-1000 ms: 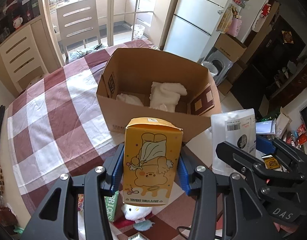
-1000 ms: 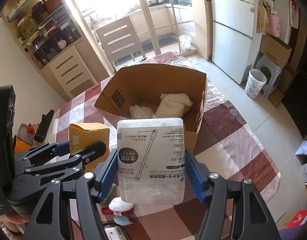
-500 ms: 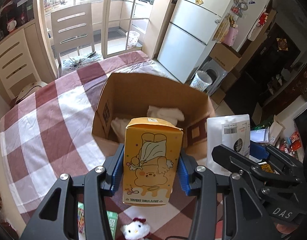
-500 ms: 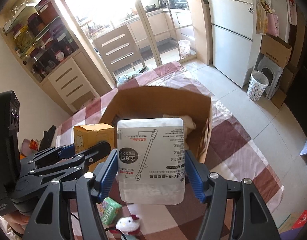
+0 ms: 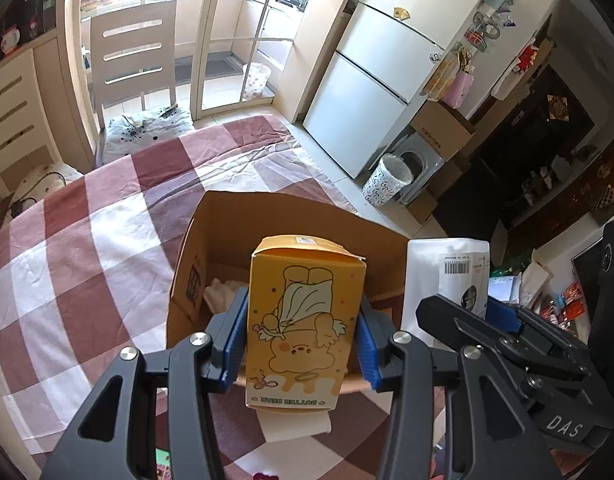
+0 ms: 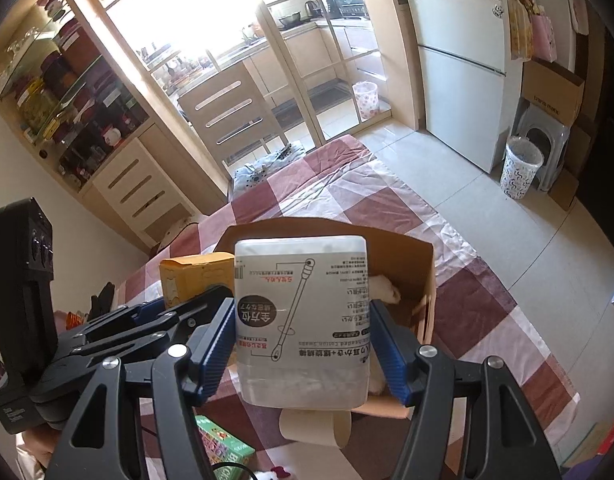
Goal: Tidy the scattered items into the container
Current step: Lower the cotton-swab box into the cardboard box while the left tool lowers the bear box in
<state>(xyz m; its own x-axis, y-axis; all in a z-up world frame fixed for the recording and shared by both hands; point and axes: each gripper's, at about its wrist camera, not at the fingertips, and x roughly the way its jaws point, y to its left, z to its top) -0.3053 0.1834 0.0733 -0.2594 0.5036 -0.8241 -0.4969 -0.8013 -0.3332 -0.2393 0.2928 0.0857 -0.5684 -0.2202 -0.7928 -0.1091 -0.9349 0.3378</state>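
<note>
left tongs (image 5: 303,344) clamp the yellow carton (image 5: 305,320) by its sides; right tongs (image 6: 301,344) clamp the swab pack (image 6: 301,320). both look light and crushable above the box (image 5: 187,280), so side grips suit.

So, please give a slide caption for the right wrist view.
Right gripper holds a cotton swab pack over the cardboard box.

A lived-in home dining room: a table under a red-and-white checked tablecloth (image 5: 107,240), a slatted dining chair (image 5: 133,46), a white two-door refrigerator (image 5: 391,76), a glass-fronted display cabinet (image 6: 63,92), and a kitchen (image 6: 307,16) beyond glazed sliding doors.
</note>
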